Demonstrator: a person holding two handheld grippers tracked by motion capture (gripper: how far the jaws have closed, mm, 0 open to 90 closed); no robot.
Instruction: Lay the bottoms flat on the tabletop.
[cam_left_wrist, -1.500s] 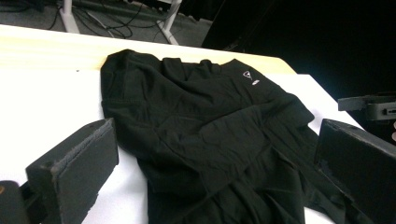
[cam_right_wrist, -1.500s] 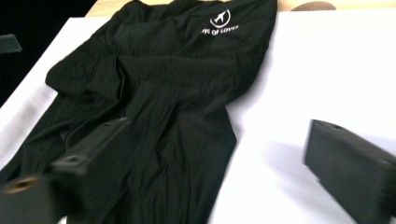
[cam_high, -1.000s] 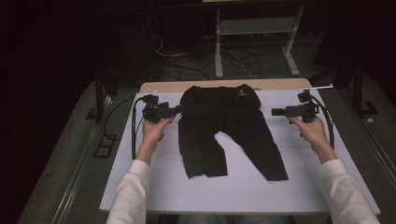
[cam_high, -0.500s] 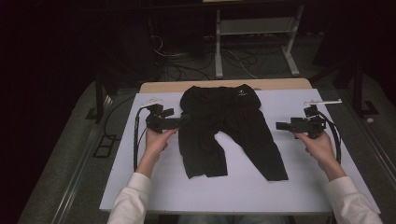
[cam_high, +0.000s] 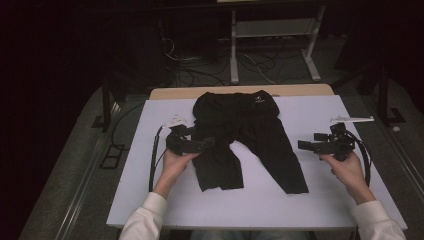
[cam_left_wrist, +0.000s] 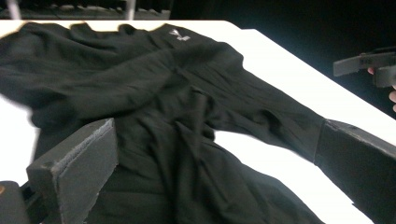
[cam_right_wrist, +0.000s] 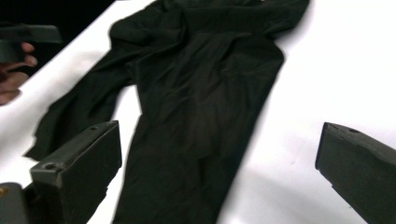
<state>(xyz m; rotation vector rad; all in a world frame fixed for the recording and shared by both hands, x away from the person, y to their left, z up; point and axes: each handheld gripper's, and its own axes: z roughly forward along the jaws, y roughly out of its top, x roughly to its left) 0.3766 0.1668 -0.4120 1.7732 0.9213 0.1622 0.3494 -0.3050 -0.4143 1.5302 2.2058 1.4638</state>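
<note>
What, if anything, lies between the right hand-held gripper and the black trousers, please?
Nothing visible: only bare white table lies between the open right hand-held gripper and the nearest leg of the black trousers.

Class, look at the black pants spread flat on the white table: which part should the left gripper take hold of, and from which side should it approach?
Probably the outer edge of the shorter leg, near its hem. The black pants lie flat, so only an edge gives the jaws something to close around. The left gripper, open, already sits at that leg's left side; coming in low from the left seems best. The right gripper is open beside the longer leg.
</note>
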